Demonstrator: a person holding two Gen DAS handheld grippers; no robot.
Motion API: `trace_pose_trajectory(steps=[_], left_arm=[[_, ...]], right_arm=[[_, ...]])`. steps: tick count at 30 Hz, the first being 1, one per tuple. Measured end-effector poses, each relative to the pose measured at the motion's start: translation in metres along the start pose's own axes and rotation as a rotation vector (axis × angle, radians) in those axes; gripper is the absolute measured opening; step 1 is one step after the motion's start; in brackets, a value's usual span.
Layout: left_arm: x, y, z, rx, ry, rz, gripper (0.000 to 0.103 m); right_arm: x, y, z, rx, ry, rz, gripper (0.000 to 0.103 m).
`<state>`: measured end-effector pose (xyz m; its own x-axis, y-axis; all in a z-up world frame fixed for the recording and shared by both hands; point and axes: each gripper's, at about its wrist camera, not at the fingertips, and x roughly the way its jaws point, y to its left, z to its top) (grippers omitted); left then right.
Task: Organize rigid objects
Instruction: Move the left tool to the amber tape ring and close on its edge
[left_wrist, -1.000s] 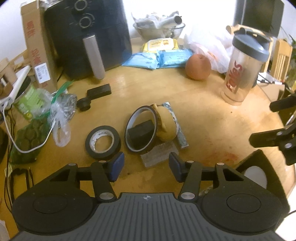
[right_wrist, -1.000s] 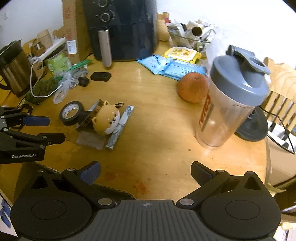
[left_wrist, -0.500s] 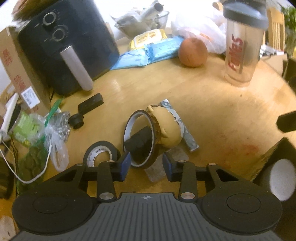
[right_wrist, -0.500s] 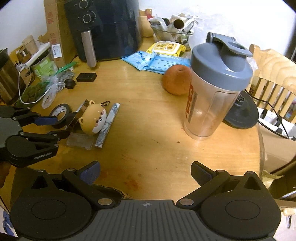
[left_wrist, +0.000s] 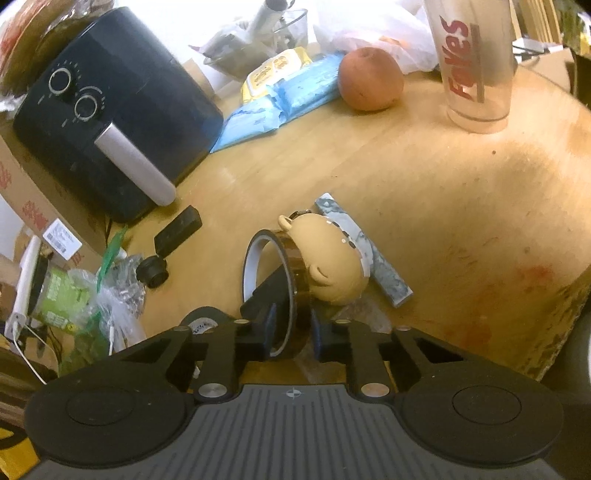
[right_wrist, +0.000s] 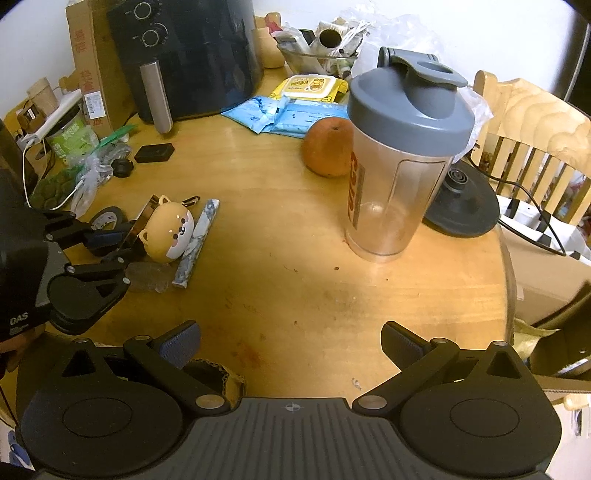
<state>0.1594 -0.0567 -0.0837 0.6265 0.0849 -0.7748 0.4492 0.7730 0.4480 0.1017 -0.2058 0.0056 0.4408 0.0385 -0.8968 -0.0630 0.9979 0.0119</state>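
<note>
Left gripper (left_wrist: 292, 325): I've just closed its jaws onto the upright tape ring (left_wrist: 271, 286), pads pressing its rim.
Right gripper (right_wrist: 290, 341): jaws wide apart, holding nothing.

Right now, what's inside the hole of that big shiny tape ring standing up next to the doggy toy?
Through the tape ring a black block shows, resting inside the hole. The left gripper fingers pinch the ring's rim, hiding the block's lower end and whatever lies under it.
</note>
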Motion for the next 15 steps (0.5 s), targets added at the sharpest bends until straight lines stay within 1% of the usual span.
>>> trace_pose_trajectory(steps=[1, 4, 12, 15], left_arm=[[0.0, -0.001, 0.0, 0.007, -0.001, 0.01, 0.013], [-0.002, -0.002, 0.0, 0.009, -0.008, 0.04, 0.012], [-0.013, 0.008, -0.002, -0.02, -0.039, 0.09, 0.01], [-0.018, 0.013, -0.002, -0.036, -0.049, 0.098, 0.01]], right_arm=[[0.0, 0.0, 0.0, 0.0, 0.002, 0.002, 0.103], [0.002, 0.003, 0.002, -0.012, 0.007, 0.009, 0.103], [0.004, 0.019, 0.012, -0.083, 0.003, 0.038, 0.103], [0.005, 0.024, 0.014, -0.105, 0.0, 0.049, 0.103]])
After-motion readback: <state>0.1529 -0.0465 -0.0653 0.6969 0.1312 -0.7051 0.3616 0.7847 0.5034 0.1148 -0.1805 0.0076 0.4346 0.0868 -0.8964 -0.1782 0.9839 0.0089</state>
